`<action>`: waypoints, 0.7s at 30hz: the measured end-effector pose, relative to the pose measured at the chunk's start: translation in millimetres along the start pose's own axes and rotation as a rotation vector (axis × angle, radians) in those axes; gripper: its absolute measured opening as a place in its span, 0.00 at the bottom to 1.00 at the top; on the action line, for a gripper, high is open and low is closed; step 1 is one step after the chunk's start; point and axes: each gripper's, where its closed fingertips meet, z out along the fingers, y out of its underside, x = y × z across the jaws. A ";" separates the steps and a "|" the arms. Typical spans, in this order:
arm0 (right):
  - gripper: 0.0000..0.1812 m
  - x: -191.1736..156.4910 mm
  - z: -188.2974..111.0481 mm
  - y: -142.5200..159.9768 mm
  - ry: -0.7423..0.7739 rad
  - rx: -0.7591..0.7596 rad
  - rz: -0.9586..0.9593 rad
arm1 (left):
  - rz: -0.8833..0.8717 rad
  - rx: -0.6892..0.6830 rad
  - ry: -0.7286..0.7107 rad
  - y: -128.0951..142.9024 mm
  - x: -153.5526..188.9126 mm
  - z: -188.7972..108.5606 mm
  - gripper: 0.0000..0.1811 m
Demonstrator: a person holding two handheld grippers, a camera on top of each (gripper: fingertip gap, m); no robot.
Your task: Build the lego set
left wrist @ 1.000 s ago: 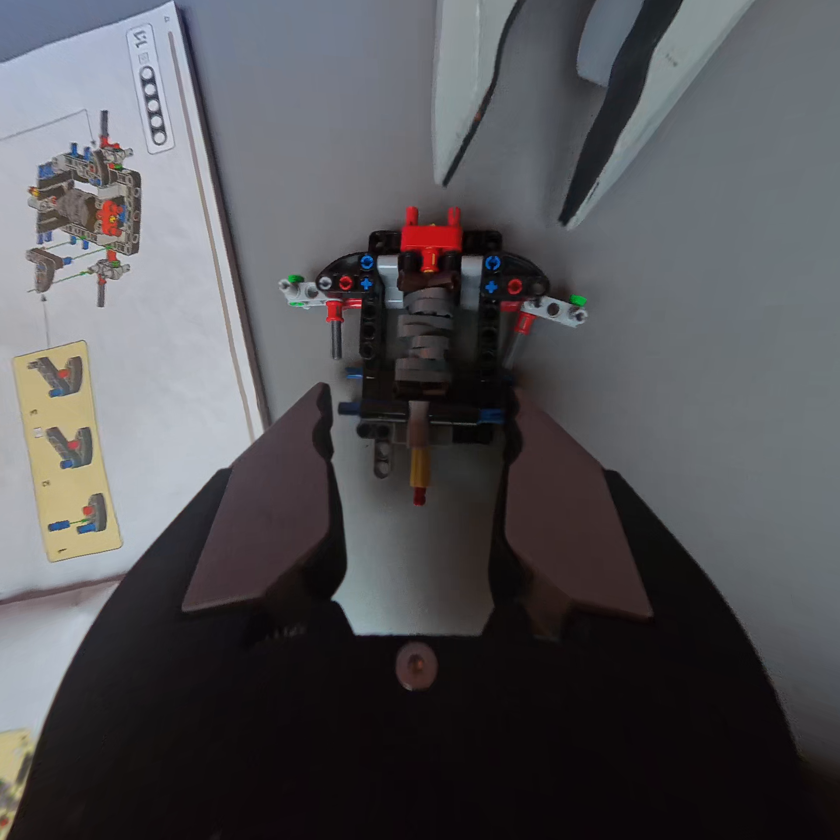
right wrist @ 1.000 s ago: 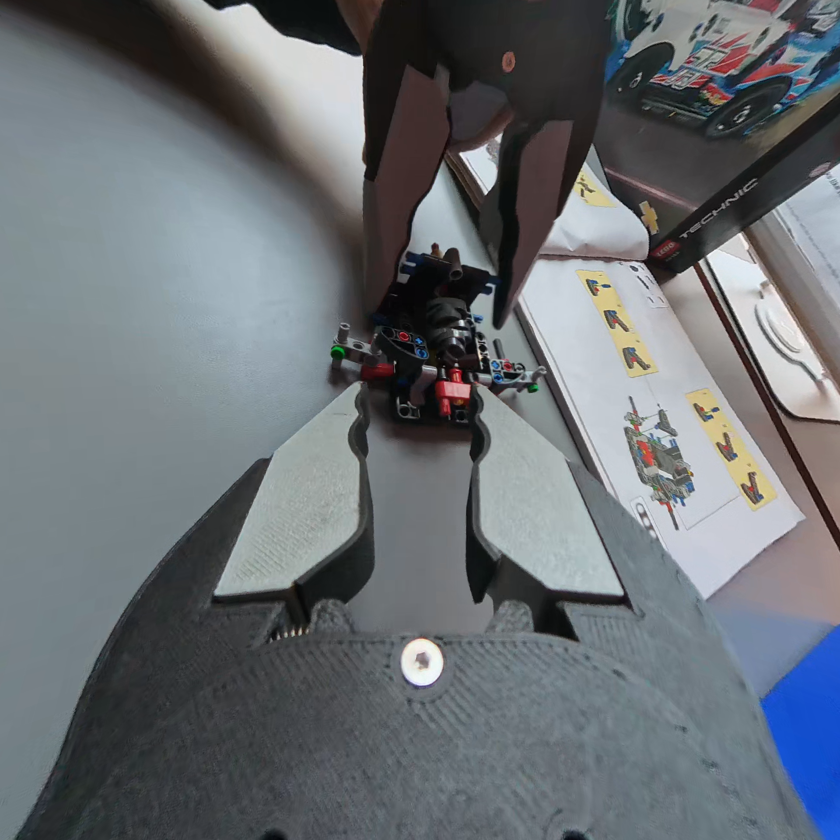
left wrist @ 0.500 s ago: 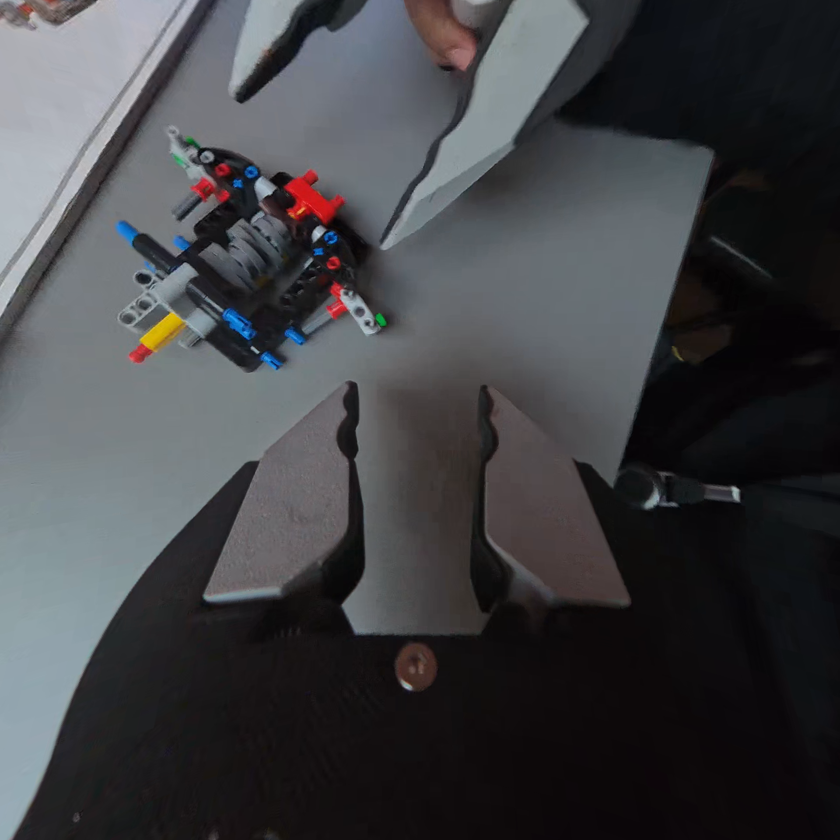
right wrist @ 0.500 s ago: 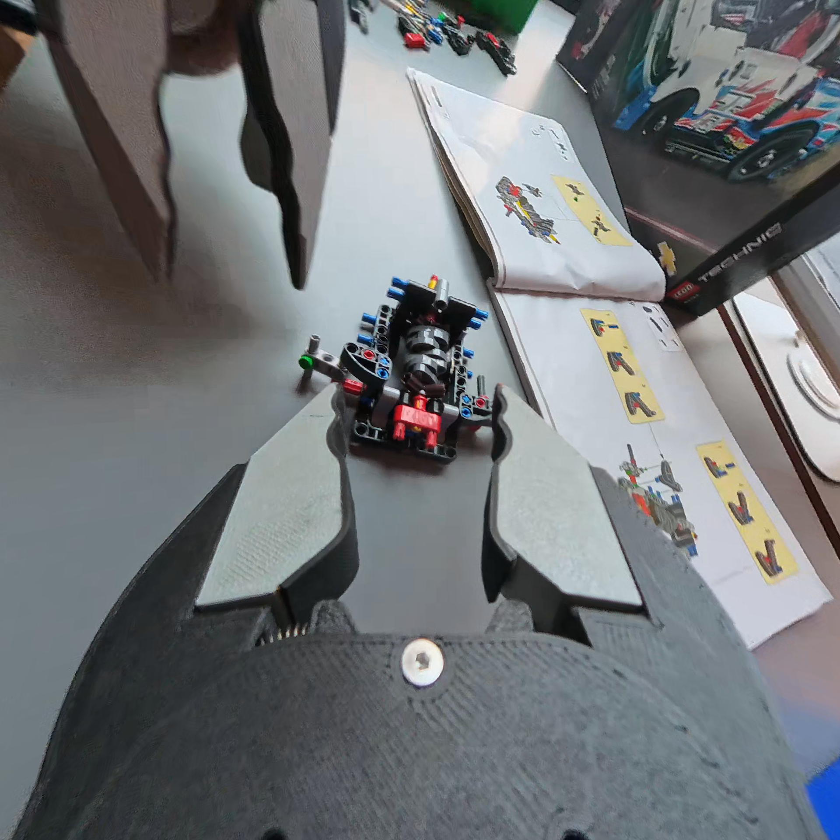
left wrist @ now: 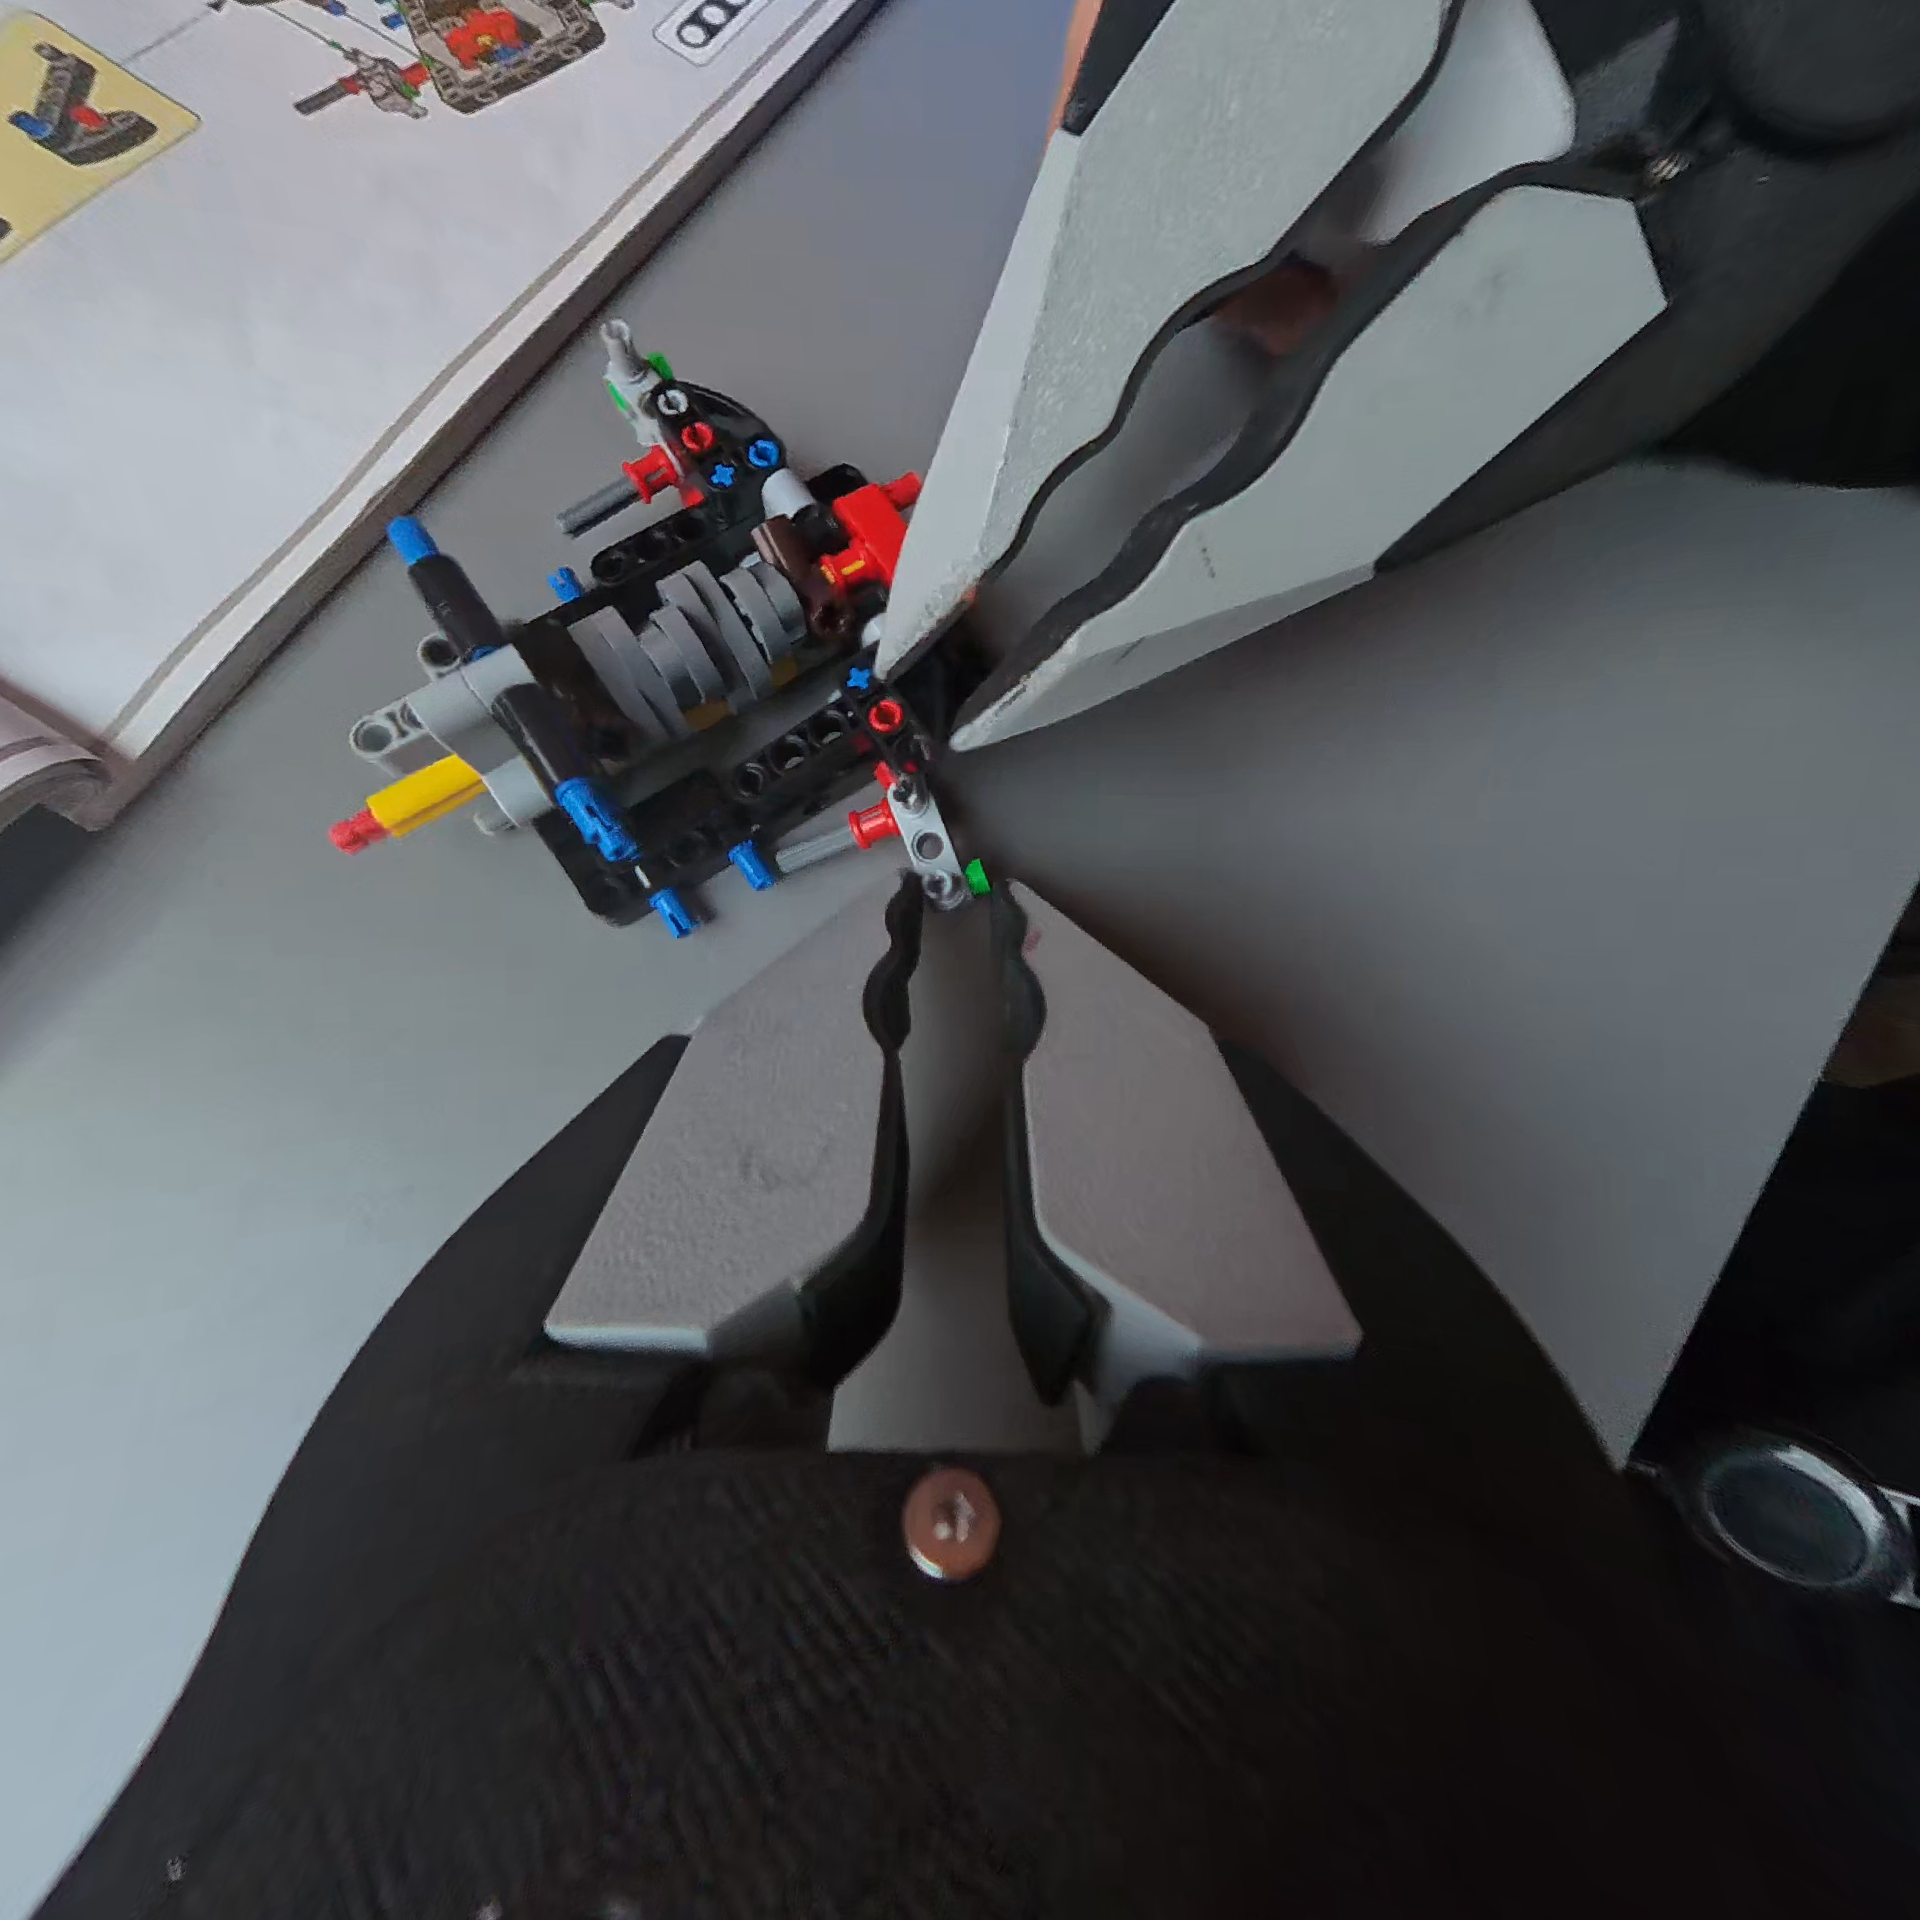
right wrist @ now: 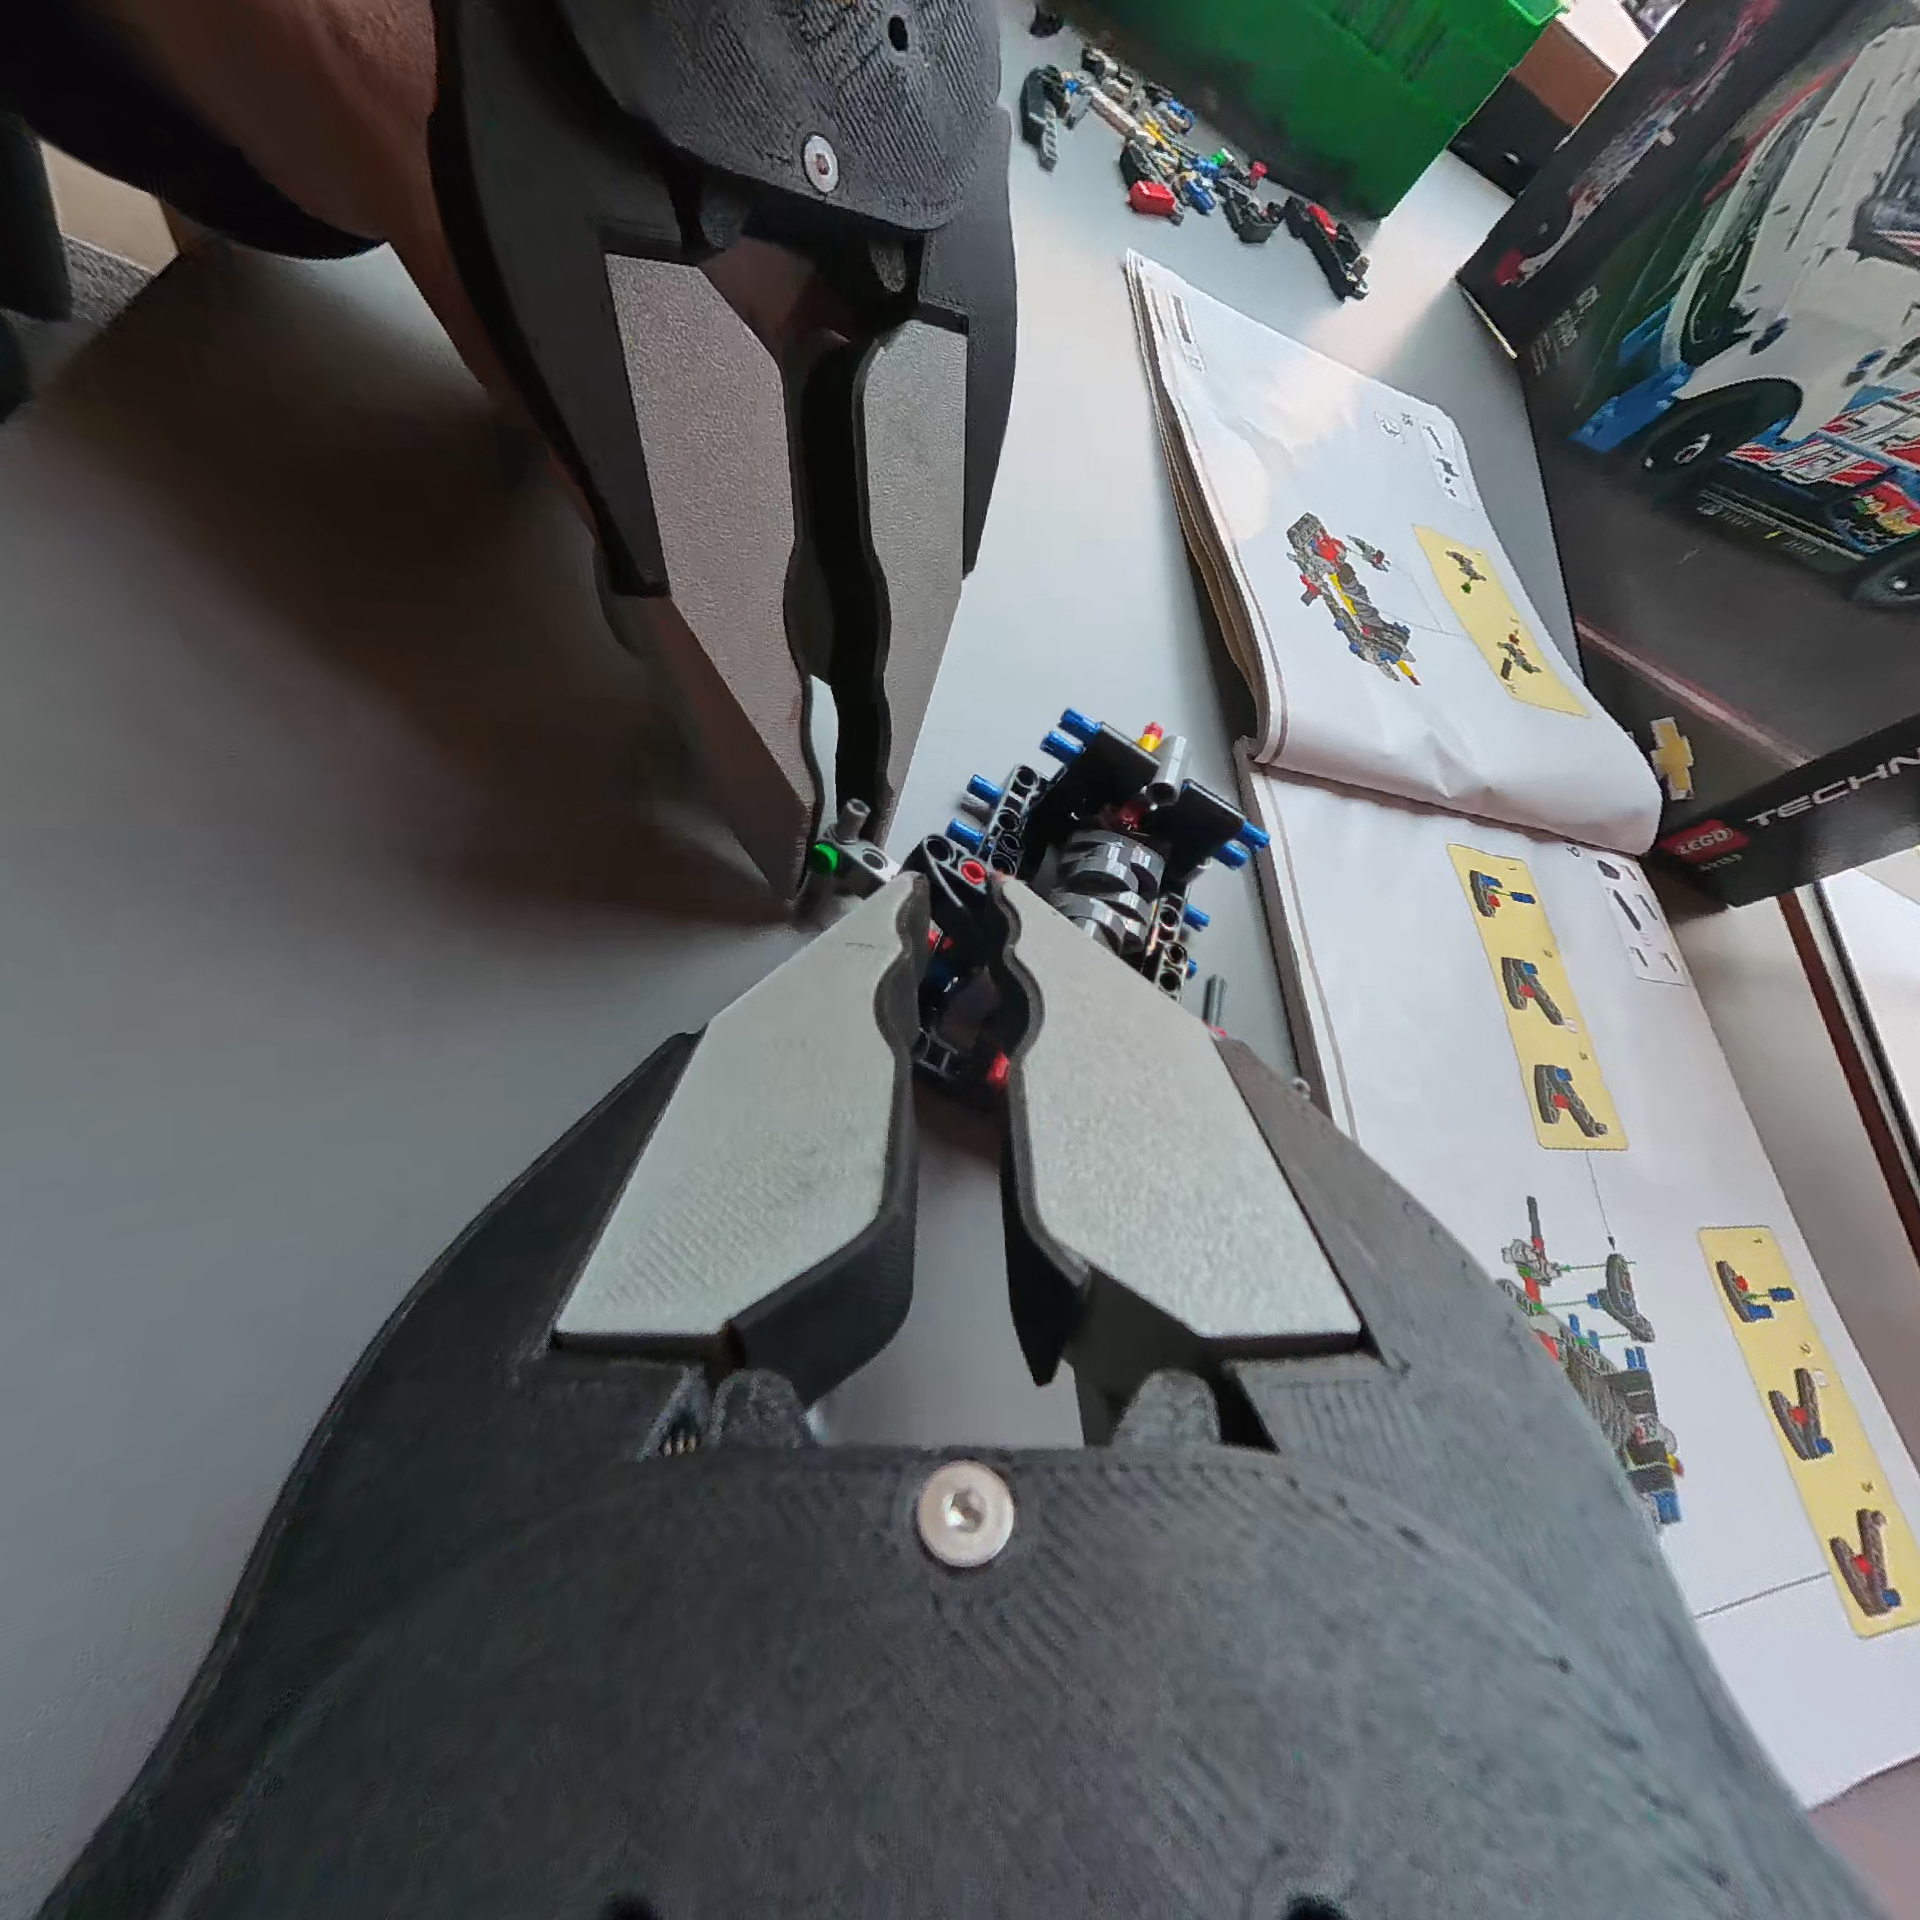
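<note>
The partly built lego assembly [left wrist: 675, 665], a black frame with grey gears, blue and red pins and a yellow axle, lies on the grey table; it also shows in the right wrist view [right wrist: 1112, 862]. My left gripper [left wrist: 951, 894] is narrowed onto the small light grey arm with the green pin [left wrist: 940, 862] at the assembly's near corner. My right gripper [right wrist: 956, 883] is closed around the black curved beam with a red pin [right wrist: 961, 868]. In the left wrist view the right gripper [left wrist: 920, 707] comes in from the upper right, its tips at that beam.
An open instruction booklet [right wrist: 1455, 1039] lies right beside the assembly, also in the left wrist view [left wrist: 260, 260]. The set's box [right wrist: 1714, 416] stands behind it. Loose parts [right wrist: 1195, 177] and a green bin [right wrist: 1299, 83] are at the far end. The table edge [left wrist: 1766, 935] is close. Left and right tips are no more than a few centimetres apart.
My left gripper swung round to the assembly's side and closed from wide open onto the grey arm. My right gripper moved forward and closed onto the black curved beam.
</note>
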 end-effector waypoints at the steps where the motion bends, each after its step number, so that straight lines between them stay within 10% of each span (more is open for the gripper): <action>1: 0.03 1.4 0.2 0.4 0.010 0.005 0.010 | 0.006 0.001 -0.018 -0.1 -2.2 -0.4 0.05; 7: 0.20 0.1 3.1 1.5 0.048 -0.004 -0.045 | 0.113 -0.068 -0.119 1.4 -11.3 -2.8 0.05; 13: 0.08 8.9 9.8 7.2 0.190 -0.117 -0.265 | 0.097 -0.103 -0.066 0.8 -8.5 -1.6 0.05; 21: 0.08 18.7 15.1 7.0 0.212 -0.092 -0.049 | 0.175 -0.138 -0.153 -1.2 -21.4 -4.9 0.06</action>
